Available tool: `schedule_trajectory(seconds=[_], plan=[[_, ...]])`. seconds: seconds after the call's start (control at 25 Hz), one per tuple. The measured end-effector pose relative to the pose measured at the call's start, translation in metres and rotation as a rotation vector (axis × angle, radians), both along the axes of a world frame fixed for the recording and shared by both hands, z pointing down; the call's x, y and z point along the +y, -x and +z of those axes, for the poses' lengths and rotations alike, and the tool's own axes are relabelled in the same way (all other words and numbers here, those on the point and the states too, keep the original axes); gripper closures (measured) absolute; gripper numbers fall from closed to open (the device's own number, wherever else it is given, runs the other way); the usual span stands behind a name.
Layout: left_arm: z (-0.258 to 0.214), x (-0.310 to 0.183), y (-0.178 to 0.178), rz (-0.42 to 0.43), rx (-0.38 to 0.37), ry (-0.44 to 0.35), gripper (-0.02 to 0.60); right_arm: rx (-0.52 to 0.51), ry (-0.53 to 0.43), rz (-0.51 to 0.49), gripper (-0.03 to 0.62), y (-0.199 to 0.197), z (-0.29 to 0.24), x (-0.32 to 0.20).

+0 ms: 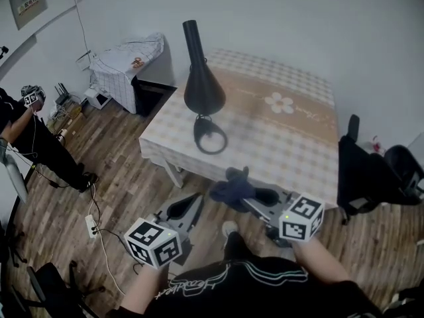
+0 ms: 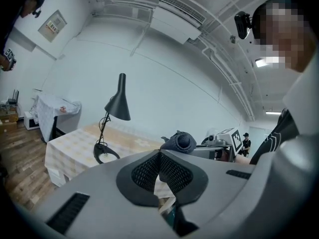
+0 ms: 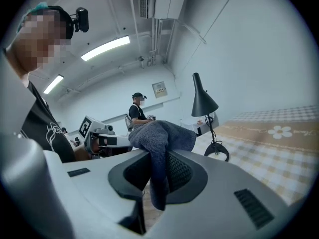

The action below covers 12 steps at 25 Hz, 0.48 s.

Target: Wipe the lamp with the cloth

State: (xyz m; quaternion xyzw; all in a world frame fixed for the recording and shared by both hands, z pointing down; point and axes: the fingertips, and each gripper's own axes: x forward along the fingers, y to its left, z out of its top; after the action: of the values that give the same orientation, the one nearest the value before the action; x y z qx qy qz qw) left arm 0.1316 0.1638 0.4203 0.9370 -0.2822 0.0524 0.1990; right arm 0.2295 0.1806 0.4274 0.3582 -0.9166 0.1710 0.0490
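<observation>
Right hand-held gripper (image 3: 155, 158) clamped on dark blue cloth (image 3: 162, 136). Left hand-held gripper (image 2: 159, 153) closed, empty. Black desk lamp (image 1: 202, 88) upright by surface's (image 1: 298, 144) left edge. Approach step; cloth not yet touching. Next: carry cloth forward onto shade.

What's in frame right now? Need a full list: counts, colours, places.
lamp: 1, black, upright on the table's left part
table: 1, beige-and-white checked cover with a flower print, ahead of the person
cloth: 1, dark blue-grey, by the table's near edge
sheet-covered stand: 1, white, against the wall beyond the table's left corner
chair: 1, black, right of the table
power strip: 1, white, on the wood floor at left
second person: 1, dark clothes, far left
left gripper: 1, grey, jaws together, nothing held
right gripper: 1, grey, shut on the cloth
</observation>
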Motion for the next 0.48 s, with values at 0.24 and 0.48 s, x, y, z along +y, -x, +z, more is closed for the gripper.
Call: schedule_trajectory(seconds=[0.24, 0.48], plan=[[-0.01, 0.021, -0.002, 0.027, 0.007, -0.02, 0.581, -0.012, -0.005, 0.036, 0.537, -0.002, -0.007, 0.017], [-0.025, 0.034, -0.006, 0.049, 0.008, -0.042, 0.581, -0.026, -0.013, 0.05, 0.537, -0.004, -0.017, 0.03]])
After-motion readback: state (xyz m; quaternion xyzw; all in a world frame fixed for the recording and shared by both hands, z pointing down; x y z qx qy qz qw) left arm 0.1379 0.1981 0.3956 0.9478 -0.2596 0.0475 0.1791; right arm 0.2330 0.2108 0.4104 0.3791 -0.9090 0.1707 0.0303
